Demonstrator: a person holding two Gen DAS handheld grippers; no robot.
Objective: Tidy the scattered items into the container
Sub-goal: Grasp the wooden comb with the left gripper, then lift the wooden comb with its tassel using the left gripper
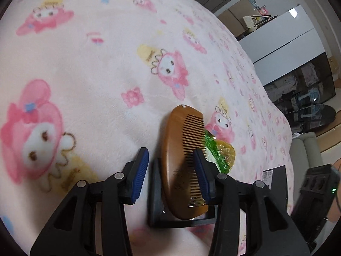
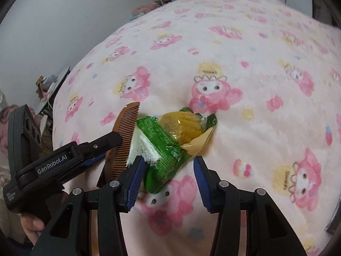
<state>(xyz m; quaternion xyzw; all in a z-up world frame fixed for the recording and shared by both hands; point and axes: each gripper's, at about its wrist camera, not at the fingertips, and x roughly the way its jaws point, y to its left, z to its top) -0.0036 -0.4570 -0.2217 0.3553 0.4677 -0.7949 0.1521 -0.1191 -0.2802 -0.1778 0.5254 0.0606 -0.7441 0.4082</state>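
You are holding the left gripper [image 1: 171, 166] with fingers apart around the wooden comb [image 1: 181, 160], which is lying on a black tray [image 1: 155, 202]. Your right gripper [image 2: 168, 177], fingers also apart, is straddling the green snack packet [image 2: 168, 145] on the pink blanket [image 2: 255, 85].

My comb [image 1: 181, 149] is smooth brown wood. The snack bag [image 2: 168, 140] is shiny, crinkly plastic. The pink blanket [image 1: 96, 68] is soft, fuzzy cloth.

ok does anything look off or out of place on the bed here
Yes: the wooden comb lies tilted, half on a small black box, its teeth against a green snack packet on the pink blanket.
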